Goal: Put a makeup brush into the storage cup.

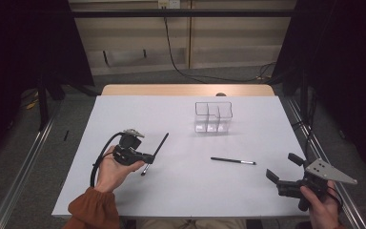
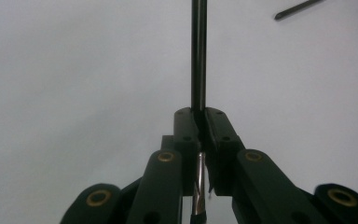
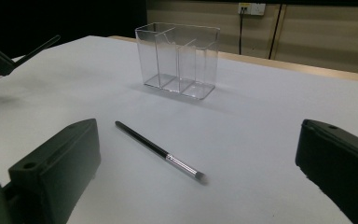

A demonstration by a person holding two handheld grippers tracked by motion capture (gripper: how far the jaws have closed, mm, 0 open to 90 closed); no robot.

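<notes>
Clear three-compartment plastic holder (image 1: 213, 116) on white desk (image 1: 186, 191): left claw (image 1: 148, 158) pinches one slim black brush (image 1: 156, 151) left-front of it; second black brush (image 1: 232, 161) lies crosswise in front, nearest the spread right claw (image 1: 282, 172).

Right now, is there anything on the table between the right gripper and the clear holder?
Yes: one brush lies loose on the table between the open right gripper and the holder, seen in the right gripper view.

Rust-orange gathered sleeve (image 1: 91, 206); black left claw (image 1: 147, 158) with brass-ringed screws, looping black cable (image 1: 97, 160).
</notes>
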